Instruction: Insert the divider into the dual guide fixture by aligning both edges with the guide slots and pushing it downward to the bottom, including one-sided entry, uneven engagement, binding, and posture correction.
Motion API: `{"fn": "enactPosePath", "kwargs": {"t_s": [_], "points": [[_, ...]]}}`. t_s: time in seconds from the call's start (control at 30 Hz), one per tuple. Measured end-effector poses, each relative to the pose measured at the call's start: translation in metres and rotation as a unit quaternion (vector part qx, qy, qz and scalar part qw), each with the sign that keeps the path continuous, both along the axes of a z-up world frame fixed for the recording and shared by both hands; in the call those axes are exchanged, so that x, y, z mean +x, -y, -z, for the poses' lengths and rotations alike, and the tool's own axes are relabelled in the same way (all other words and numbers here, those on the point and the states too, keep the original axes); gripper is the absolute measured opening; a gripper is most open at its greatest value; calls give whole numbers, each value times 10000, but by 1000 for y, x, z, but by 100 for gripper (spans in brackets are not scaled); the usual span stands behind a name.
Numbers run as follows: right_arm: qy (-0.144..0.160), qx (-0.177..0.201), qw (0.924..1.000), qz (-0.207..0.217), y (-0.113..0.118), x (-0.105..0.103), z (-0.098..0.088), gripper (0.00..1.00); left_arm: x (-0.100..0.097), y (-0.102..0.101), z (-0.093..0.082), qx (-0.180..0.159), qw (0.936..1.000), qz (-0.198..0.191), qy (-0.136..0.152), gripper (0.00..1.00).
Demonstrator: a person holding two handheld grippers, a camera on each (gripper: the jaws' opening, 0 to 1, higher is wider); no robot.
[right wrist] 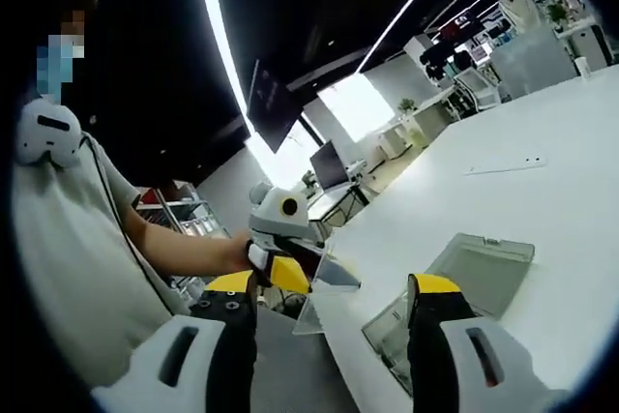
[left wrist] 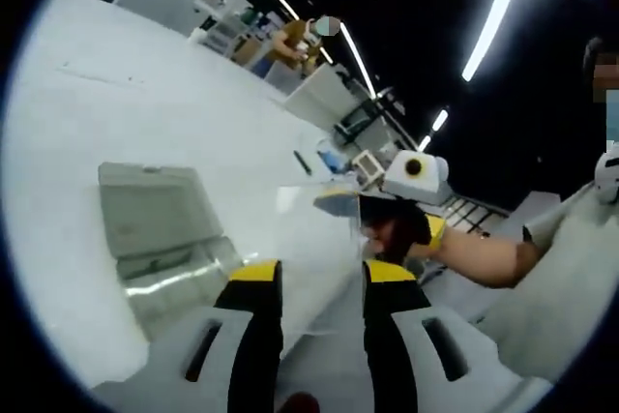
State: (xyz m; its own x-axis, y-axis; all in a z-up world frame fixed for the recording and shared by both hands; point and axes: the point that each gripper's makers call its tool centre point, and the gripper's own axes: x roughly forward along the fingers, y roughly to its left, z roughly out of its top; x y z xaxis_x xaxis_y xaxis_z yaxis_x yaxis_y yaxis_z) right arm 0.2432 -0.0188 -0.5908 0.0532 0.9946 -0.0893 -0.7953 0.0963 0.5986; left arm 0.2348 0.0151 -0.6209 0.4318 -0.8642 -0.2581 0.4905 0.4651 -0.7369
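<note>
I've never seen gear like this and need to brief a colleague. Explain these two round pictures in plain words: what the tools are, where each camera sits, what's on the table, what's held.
No robot is at work here: a person holds a two-jaw hand gripper in each hand, and each carries a fisheye camera looking along its own jaws.

In the left gripper view, the black-and-yellow left gripper rises from the bottom. Between its jaws passes a clear plastic sheet, the divider; whether it is clamped I cannot tell. The other gripper meets the sheet's far edge.

The right gripper view looks back from that side: the right gripper, jaws wide, with the left one at the sheet.

On the white table lies a grey fixture, also visible from the right.
</note>
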Motion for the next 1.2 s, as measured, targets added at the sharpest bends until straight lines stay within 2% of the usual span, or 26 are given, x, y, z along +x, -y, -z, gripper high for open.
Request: {"fn": "enactPosePath", "kwargs": {"t_s": [0.97,1.2], "points": [[-452,504,9963,-529,-15,-5,-20,61,-7,18,-20,-423,9982,338,257,29],[-469,550,9957,-586,-18,-6,-22,60,-9,23,-25,-560,9970,438,301,29]]}}
